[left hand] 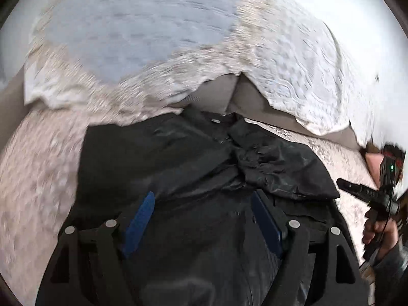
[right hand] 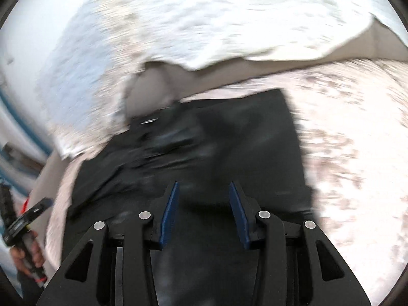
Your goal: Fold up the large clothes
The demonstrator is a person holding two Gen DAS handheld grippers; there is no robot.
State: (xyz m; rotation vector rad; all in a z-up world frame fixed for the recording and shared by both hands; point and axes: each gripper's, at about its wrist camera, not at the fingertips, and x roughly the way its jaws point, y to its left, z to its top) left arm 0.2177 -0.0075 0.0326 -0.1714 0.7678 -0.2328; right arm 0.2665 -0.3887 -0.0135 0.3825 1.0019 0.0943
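Here my black jacket lies spread on a pale floral-patterned sofa seat, white lace covers draped over the backrest behind. Its small collar label is unreadable. Left tool gapes wide; right tool gapes too, both empty above the cloth.

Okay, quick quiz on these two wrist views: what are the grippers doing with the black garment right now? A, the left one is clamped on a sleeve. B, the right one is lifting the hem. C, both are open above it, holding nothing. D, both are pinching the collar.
C: the left gripper and the right gripper each show blue pads spread apart, with the black garment lying below them on the sofa, ungripped.
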